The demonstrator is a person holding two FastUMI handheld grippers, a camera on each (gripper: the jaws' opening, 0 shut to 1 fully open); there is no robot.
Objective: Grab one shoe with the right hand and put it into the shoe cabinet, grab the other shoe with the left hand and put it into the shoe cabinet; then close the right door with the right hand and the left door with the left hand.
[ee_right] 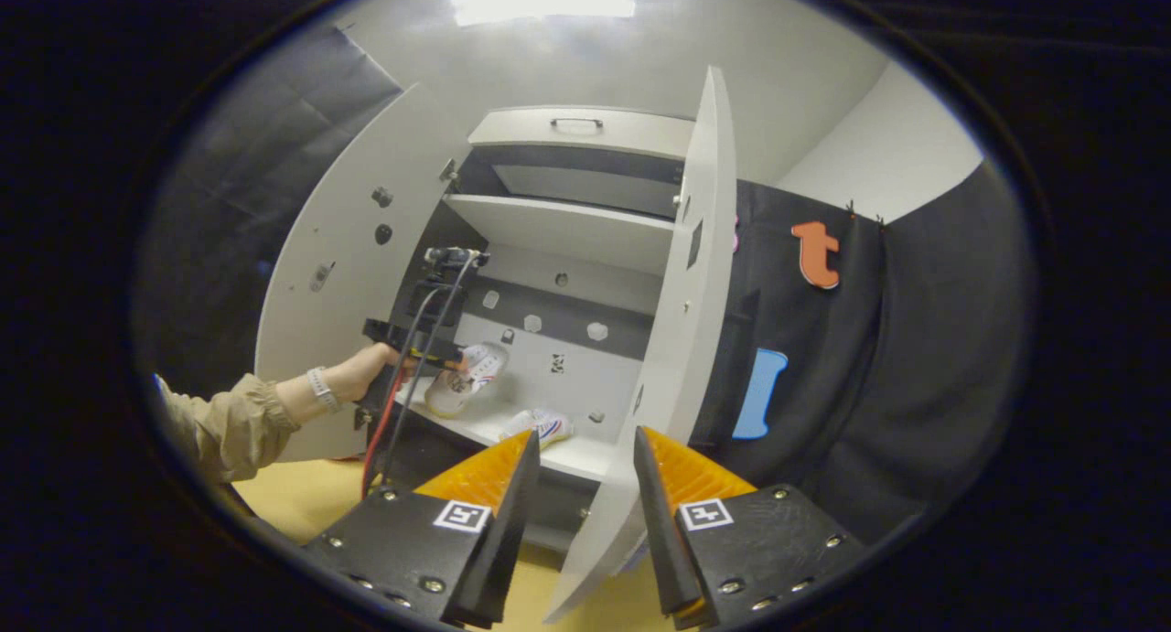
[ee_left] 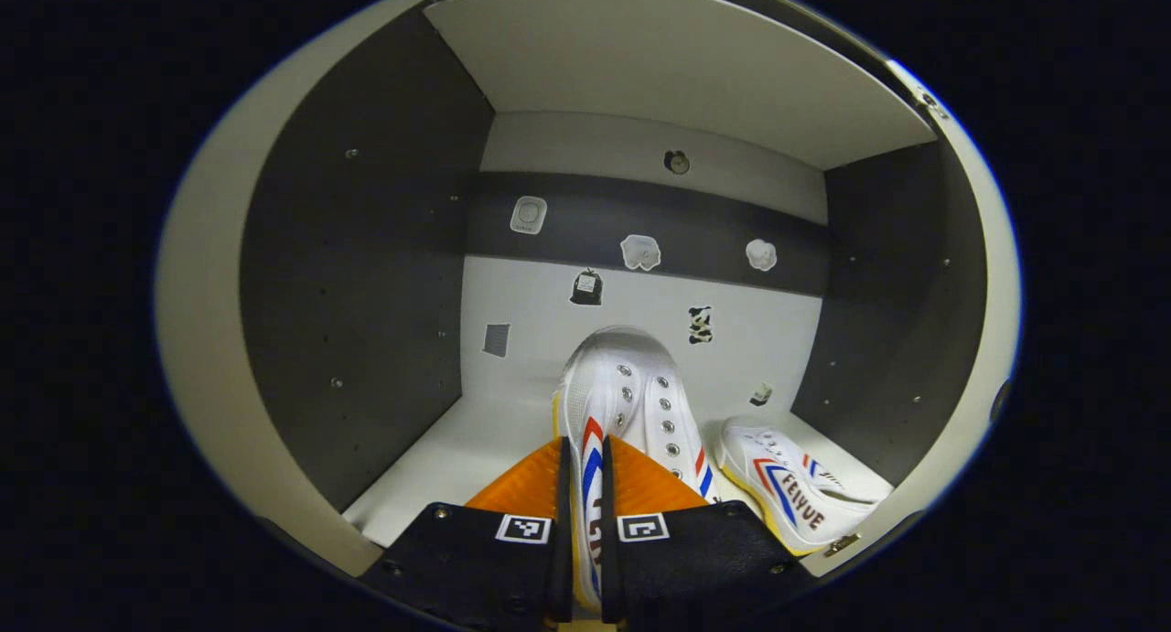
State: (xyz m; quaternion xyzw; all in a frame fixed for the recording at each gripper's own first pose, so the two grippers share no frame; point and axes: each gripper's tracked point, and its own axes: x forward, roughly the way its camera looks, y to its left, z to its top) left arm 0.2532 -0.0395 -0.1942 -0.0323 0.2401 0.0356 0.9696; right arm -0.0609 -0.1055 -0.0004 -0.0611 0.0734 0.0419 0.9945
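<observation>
My left gripper is inside the shoe cabinet, shut on the side wall of a white shoe with red and blue stripes, toe pointing at the back wall. The shoe hangs above the white shelf floor. A second matching shoe lies on that floor at the right. In the right gripper view, a hand holds the left gripper with the shoe over the shelf, and the other shoe rests there. My right gripper is open outside, and the right door shows in its gap.
Both cabinet doors stand open, the left door swung far out. A higher shelf and a drawer front sit above. Dark side walls close in the compartment. Yellow floor lies below, and a person's sleeve is at the left.
</observation>
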